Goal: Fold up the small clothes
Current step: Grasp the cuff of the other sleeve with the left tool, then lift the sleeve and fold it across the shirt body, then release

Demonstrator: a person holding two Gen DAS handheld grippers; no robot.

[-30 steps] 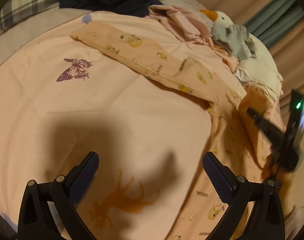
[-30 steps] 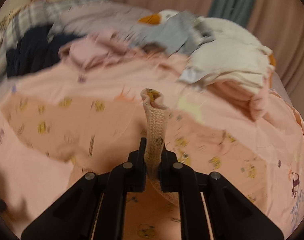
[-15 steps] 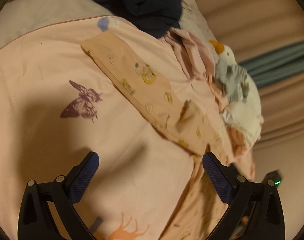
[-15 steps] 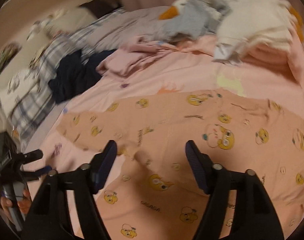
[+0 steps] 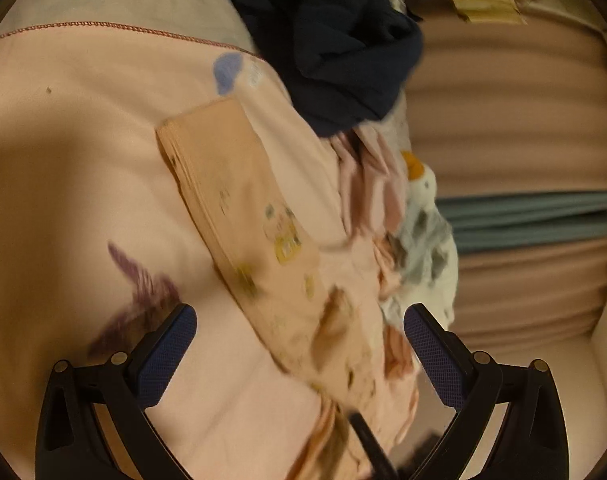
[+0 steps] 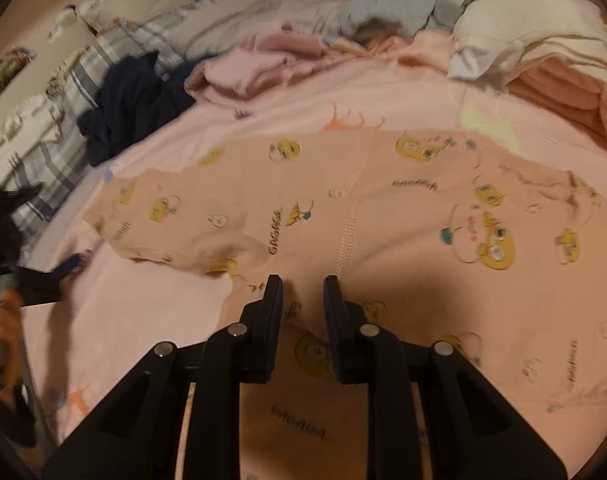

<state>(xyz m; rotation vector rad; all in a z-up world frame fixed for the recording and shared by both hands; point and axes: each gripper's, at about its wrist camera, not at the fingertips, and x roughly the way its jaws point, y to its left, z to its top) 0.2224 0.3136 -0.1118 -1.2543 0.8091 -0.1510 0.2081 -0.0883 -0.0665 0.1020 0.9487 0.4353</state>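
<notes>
Left wrist view: the left gripper hangs over the bed sheet with its jaws spread wide and nothing between them. Ahead lies one long leg or sleeve of the peach printed garment, its ribbed cuff end pointing away toward a dark navy garment. A plush duck sits beyond — the picture is blurred, so finer detail is lost.

Right wrist view: the right gripper points down at the peach printed garment, spread fairly flat across the bed sheet. Its jaws are narrow and closing, with a low fold of the fabric near the seam between them; whether the pads already press on it I cannot tell. At the left edge a hand holds the other tool.

The garment looks like thin, light, soft knit — limp, likely to sag and drag on the sheet. Cuffs, hems and seams should give the firmest hold.
</notes>
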